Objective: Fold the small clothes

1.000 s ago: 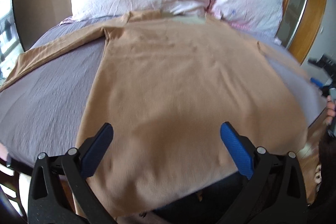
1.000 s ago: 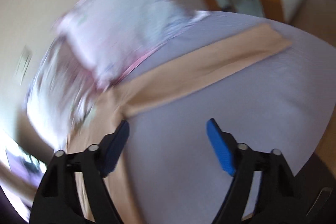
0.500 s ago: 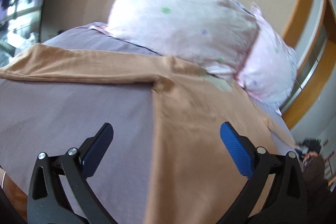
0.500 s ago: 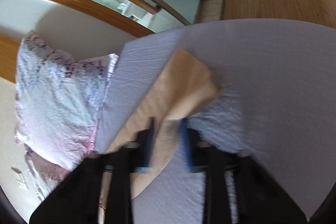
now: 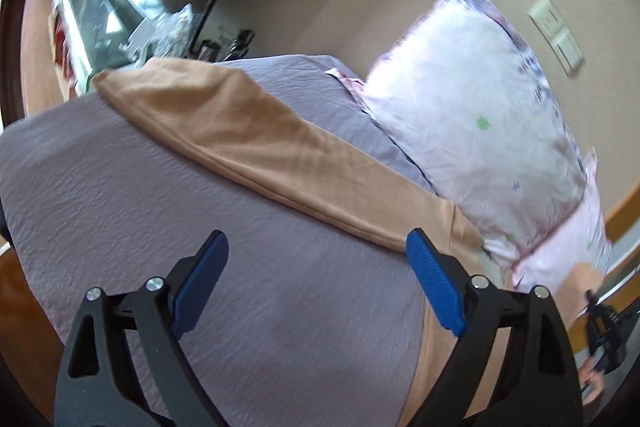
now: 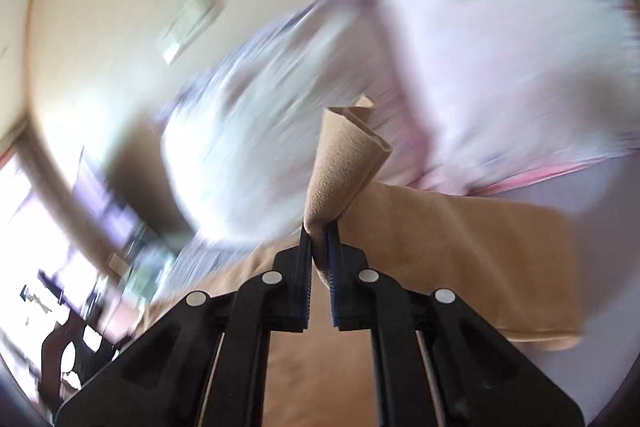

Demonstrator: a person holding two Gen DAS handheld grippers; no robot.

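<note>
A tan long-sleeved shirt lies on a lilac bed. In the left wrist view its left sleeve stretches flat across the sheet toward the bed's far left corner. My left gripper is open and empty, hovering over the sheet just short of that sleeve. In the right wrist view my right gripper is shut on the cuff of the right sleeve, which sticks up between the pads, lifted over the shirt.
Two pale pink floral pillows lean against the beige wall at the head of the bed; they show blurred in the right wrist view. The lilac sheet runs to the bed's left edge. A window and cluttered shelf lie beyond.
My right gripper closed on the right sleeve's cuff and lifted it inward over the shirt. My left gripper swung left from the shirt's body to the left sleeve, staying open.
</note>
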